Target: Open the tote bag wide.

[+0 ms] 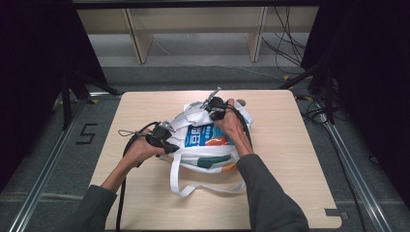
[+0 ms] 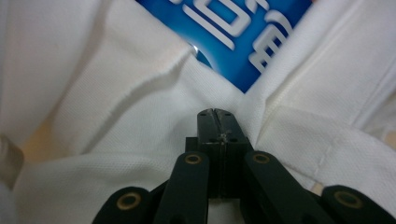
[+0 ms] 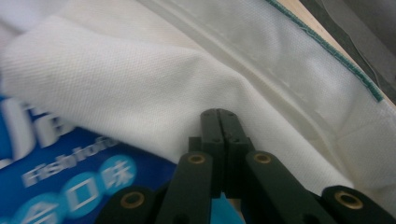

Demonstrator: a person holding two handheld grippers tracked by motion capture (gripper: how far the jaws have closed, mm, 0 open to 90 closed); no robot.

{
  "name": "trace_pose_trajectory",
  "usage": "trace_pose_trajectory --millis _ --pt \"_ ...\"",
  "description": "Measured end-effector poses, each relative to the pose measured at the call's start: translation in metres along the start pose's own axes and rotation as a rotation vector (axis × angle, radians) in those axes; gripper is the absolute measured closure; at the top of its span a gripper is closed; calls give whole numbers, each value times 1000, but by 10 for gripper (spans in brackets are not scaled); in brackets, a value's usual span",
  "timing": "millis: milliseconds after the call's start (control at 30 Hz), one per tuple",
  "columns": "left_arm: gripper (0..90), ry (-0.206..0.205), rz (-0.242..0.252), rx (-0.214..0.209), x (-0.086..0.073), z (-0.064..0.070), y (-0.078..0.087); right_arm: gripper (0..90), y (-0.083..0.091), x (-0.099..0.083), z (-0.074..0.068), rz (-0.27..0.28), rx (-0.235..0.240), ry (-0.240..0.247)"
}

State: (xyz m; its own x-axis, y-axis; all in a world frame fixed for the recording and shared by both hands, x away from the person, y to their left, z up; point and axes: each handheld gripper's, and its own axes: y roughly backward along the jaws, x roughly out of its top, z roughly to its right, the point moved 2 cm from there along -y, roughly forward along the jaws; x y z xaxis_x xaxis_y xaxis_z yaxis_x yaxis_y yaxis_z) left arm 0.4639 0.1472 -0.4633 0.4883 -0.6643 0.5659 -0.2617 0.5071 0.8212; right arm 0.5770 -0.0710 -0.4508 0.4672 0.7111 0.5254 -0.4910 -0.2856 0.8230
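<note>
Holding a gripper in each hand, you lean in from the near edge of the counter with both forearms stretched forward over a white cloth bag. Your left hand lies low at the bag's left side, and the left gripper has its jaws pressed together on a fold of the white fabric; in the left gripper view the left gripper pinches the cloth just below a blue packet with white lettering. Your right hand reaches farther, to the bag's far edge, wrist bent down. The right gripper is also closed on the fabric there, and in the right gripper view the right gripper bites a white fold beside the same blue packet.

The bag sits near the middle of the pale wooden counter, its long handles trailing toward you. Beyond the counter lie a grey floor, wooden legs and loose cables; dark curtains hang either side.
</note>
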Motion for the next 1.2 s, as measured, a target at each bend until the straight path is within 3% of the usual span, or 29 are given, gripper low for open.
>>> trace_pose_trajectory --millis 33,200,267,333,367,400,467,500,533,567,600,633,700,733,767,867,900,933,967,1000,1067,1100,1133,1167,1200 --pt "895 -2 10 -10 -3 2 0 900 -9 1 -1 -18 -32 -4" --pt "889 -1 19 3 -1 1 1 900 -13 5 4 -41 -28 -10" --pt "873 -15 35 26 1 1 4 900 -4 5 4 -24 -12 -1" --pt "855 62 126 22 1 -3 7 900 11 3 7 39 12 -17" --pt "858 82 157 24 2 -3 7 900 20 1 9 62 22 -34" --pt "853 82 157 24 2 -3 7 900 20 1 9 62 22 -34" --pt "847 107 206 29 5 -4 9 900 46 -13 15 112 48 -27" --pt "838 107 206 29 5 -4 9 900 46 -13 15 112 48 -27" --pt "838 137 234 31 7 -3 9 900 51 -17 15 113 41 -30" --pt "832 136 254 26 11 -3 9 900 64 -31 16 112 49 -34" --pt "827 136 254 26 11 -3 9 900 64 -31 16 112 49 -34" --pt "826 126 253 35 14 -3 10 900 71 -45 18 111 40 -44" --pt "820 144 272 37 16 -1 8 900 72 -50 19 109 42 -43" --pt "820 113 231 63 14 -1 6 900 70 -66 21 88 -10 -48" --pt "821 107 219 70 12 -1 4 900 70 -71 23 53 -8 -39" --pt "829 115 199 82 3 -4 -2 900 56 -92 27 65 -2 -99" --pt "845 118 200 82 -2 -5 -4 900 51 -99 28 19 -9 -84" --pt "851 118 200 82 -2 -5 -4 900 51 -99 28 19 -9 -84" --pt "854 132 216 63 -4 -4 -3 900 34 -114 28 -4 27 -91" --pt "854 132 216 63 -4 -4 -3 900 32 -117 29 6 29 -87" --pt "850 136 222 70 -4 -4 -2 900 38 -118 28 56 13 -136" --pt "850 125 215 66 -3 -5 -1 900 38 -118 28 56 13 -136" --pt "832 132 226 63 -1 -4 0 900 57 -111 26 105 -14 -119" --pt "832 128 241 53 0 -3 2 900 57 -111 26 105 -14 -119" --pt "832 151 271 43 2 -1 2 900 69 -108 26 115 -5 -97"
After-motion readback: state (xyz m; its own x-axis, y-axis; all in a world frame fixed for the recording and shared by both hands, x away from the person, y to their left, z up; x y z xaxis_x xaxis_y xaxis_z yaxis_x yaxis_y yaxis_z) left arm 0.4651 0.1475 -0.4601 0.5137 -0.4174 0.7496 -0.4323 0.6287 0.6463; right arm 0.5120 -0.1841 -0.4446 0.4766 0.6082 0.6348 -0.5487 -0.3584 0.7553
